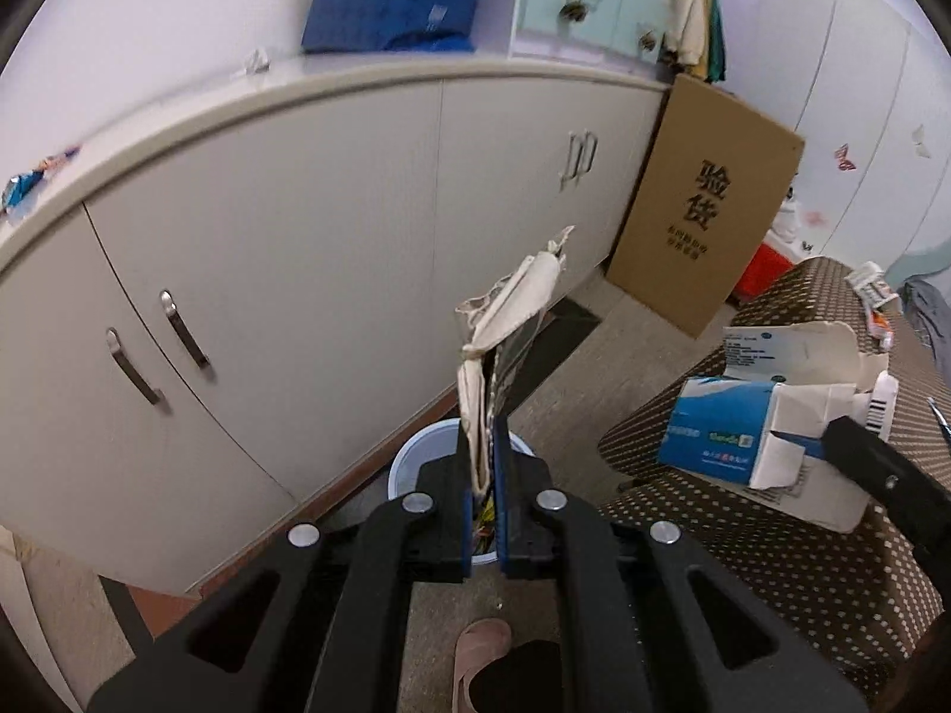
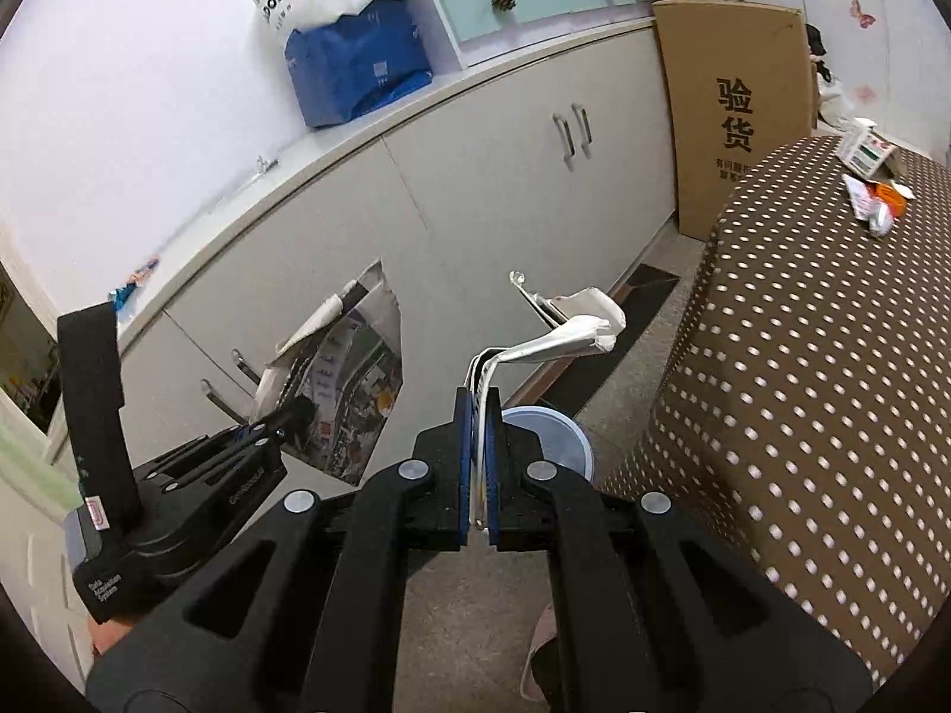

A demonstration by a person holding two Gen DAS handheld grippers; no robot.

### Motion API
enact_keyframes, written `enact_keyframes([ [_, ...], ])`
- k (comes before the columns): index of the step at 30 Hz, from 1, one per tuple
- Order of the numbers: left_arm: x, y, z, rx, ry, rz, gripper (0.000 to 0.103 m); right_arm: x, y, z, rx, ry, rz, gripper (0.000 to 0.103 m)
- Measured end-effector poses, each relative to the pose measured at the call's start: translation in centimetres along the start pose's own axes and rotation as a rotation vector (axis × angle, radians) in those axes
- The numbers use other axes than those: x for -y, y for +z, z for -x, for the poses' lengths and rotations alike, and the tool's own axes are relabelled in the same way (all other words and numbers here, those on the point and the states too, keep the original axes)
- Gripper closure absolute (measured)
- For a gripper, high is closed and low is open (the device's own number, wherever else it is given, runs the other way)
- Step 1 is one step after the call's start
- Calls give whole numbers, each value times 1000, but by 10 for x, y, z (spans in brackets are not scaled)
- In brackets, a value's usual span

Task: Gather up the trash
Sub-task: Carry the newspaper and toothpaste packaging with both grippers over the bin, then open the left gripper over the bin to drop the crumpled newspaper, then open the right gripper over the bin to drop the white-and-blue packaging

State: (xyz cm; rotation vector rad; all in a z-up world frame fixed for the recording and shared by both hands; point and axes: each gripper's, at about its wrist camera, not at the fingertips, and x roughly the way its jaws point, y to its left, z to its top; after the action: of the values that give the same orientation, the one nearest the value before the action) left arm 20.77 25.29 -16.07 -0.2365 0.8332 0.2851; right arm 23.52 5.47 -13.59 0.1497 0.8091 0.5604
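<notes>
Left gripper (image 1: 482, 469): its 2 blue-padded jaws are being held clamped together on a torn wrapper (image 1: 511, 321), of which a strip is seen pinched between the pads; the gripper is being pointed downward.

Torn wrapper: its cream inner face is being shown in the left wrist view, its printed, glossy face (image 2: 350, 392) in the right wrist view; it is being held upright above the jaws, directly over the bin.

Right gripper (image 2: 480, 463): its 2 jaws are being held nearly closed, with only a thin white layer between the pads; a crumpled white packet (image 2: 570, 333) is being gripped by its lower edge and is being bent over toward the right above the fingertips.

Bin (image 2: 559, 439): a pale blue round bucket is being seen on the floor, at the foot of the cabinet and just beside the covered table; in both wrist views it is lying just behind the fingertips. Coloured scraps are being glimpsed inside it between the left jaws.

Cabinet (image 1: 333, 226): a long grey unit with metal handles is being viewed behind both grippers; a blue bag (image 2: 356, 71) is resting on its top.

Covered table (image 2: 820, 368): a brown dotted cloth is being shown at the right; a torn blue-and-white carton (image 1: 755, 422) and further small packets (image 2: 874, 202) are lying on it.

Cardboard sheet (image 2: 737, 113): it is being leaned against the cabinet end.
</notes>
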Motion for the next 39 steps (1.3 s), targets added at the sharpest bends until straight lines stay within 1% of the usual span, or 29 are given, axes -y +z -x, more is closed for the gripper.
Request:
enact_keyframes([
  [3,-2,10,-21,-31,-12,11,98,-1,3,-14,-7,-3,8,99],
  [5,2,17,-31,-37,-16,10,97,1,5,-25,-14,-5,7,99],
  [7,5,26,-42,-36,-18,7,93,1,9,-33,-19,-7,8,99],
  [8,5,30,-48,-34,-21,8,87,1,11,-37,-20,-9,8,99],
  [9,7,34,-57,-49,-6,5,61,2,12,-40,-21,-11,7,99],
  [10,8,36,-63,-63,18,3,46,2,14,-43,-22,-11,6,99],
  [11,9,37,-68,-69,38,0,33,2,16,-46,-22,-11,5,99],
  [15,9,34,-76,-84,24,14,33,4,19,-54,-26,-9,9,99],
  [24,5,27,-76,-90,24,28,33,2,17,-70,-49,-4,9,99],
  [29,-1,28,-74,-83,21,51,33,-4,22,-74,-40,-1,21,99],
  [33,-7,30,-70,-61,26,80,33,-10,27,-79,-23,10,34,99],
  [35,-13,31,-67,-43,40,115,33,-13,32,-85,1,40,34,95],
  [36,-16,32,-65,-37,53,133,33,-14,34,-89,11,43,32,89],
  [37,-22,33,-63,-29,68,153,33,-14,36,-93,6,45,30,66],
  [38,-24,34,-63,-30,69,162,33,-13,38,-99,-2,37,23,40],
  [39,-27,35,-62,-33,67,166,33,-12,38,-99,4,18,19,38],
])
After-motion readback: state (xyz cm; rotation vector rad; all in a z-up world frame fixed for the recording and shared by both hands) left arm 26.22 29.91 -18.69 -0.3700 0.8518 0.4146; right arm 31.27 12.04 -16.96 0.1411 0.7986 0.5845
